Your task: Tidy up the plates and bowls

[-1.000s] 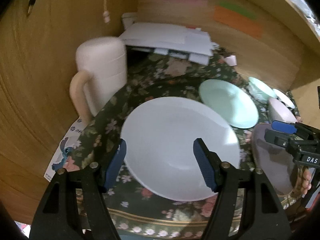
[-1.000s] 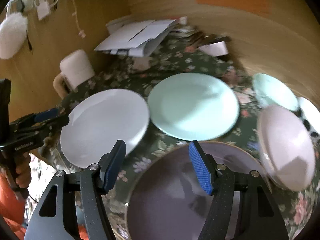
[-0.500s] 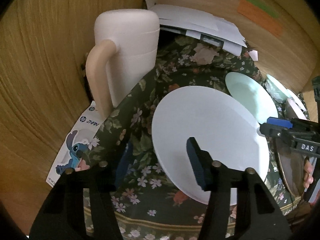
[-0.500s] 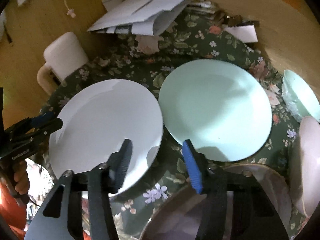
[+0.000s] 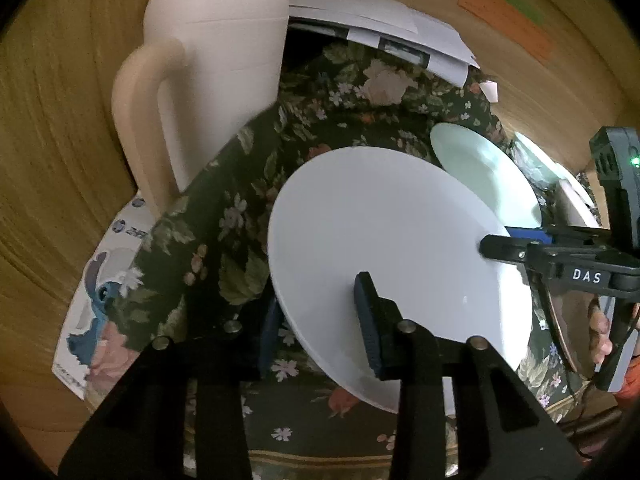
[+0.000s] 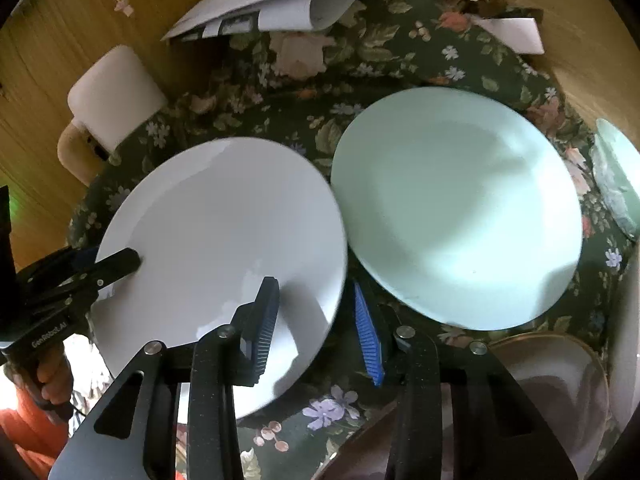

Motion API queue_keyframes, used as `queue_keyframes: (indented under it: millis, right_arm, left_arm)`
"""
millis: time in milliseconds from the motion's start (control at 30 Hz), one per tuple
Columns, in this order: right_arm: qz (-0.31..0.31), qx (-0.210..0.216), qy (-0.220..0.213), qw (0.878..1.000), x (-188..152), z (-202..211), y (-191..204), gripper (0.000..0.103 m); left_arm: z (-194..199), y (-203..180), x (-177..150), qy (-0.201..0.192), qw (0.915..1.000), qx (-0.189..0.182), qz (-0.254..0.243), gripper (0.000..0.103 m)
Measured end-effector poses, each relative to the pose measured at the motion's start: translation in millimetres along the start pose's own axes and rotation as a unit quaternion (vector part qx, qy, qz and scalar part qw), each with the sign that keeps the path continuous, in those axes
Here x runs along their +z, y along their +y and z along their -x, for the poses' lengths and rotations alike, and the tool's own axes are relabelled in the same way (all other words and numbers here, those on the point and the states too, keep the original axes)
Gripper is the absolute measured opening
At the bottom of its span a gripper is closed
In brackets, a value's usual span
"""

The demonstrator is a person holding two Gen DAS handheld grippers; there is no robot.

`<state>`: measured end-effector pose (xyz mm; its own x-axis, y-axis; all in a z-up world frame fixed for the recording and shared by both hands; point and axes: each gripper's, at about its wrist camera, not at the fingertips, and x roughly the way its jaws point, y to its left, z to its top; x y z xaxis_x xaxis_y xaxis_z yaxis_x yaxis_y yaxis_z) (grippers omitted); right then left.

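On the floral tablecloth [image 5: 224,184], seen from the left wrist, the white plate [image 5: 384,232] lies with its near-left rim between the fingers of the left gripper [image 5: 316,320]. One finger reaches over the plate's top and the other sits below the rim at the cloth, so the jaws straddle the edge; whether they press on it I cannot tell. At the plate's right rim the right gripper [image 5: 500,240] reaches in, its black finger lying on the plate's top. A tall cream mug [image 5: 216,72] stands to the left, off the cloth, with loose papers [image 5: 372,12] behind it. The mint plate [image 5: 484,176] lies beyond the white one.

From the right wrist, the right gripper [image 6: 316,324] straddles the near-right rim of the white plate [image 6: 224,240]: the left finger is over the plate's top, the right finger is outside the rim by the cloth [image 6: 320,92]. The jaws stand apart and I cannot tell if they grip. The left gripper [image 6: 108,260] lies across the plate's far-left rim. The mint plate [image 6: 456,208] lies flat just beside the white one, rims nearly touching. A gold-rimmed plate [image 6: 560,372] sits at lower right. The mug [image 6: 116,96] stands at upper left.
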<state>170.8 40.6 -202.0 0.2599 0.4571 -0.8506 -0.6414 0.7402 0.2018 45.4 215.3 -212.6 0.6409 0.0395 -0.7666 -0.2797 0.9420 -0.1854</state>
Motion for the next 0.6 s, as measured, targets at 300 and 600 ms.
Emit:
queue_keyframes:
  millis: [300,600]
  right_arm:
    - [0.023,-0.009,-0.013,1.0,-1,-5,6,0.037]
    - [0.011,-0.015,-0.029,0.999,-6,-1,5,0.036]
  left_arm:
    - [5,-9,-2,-0.008,0.9995,0.006,-0.029,0.036]
    - [8,-15,-1,-0.008,0.9994,0.0,-0.033,0.036]
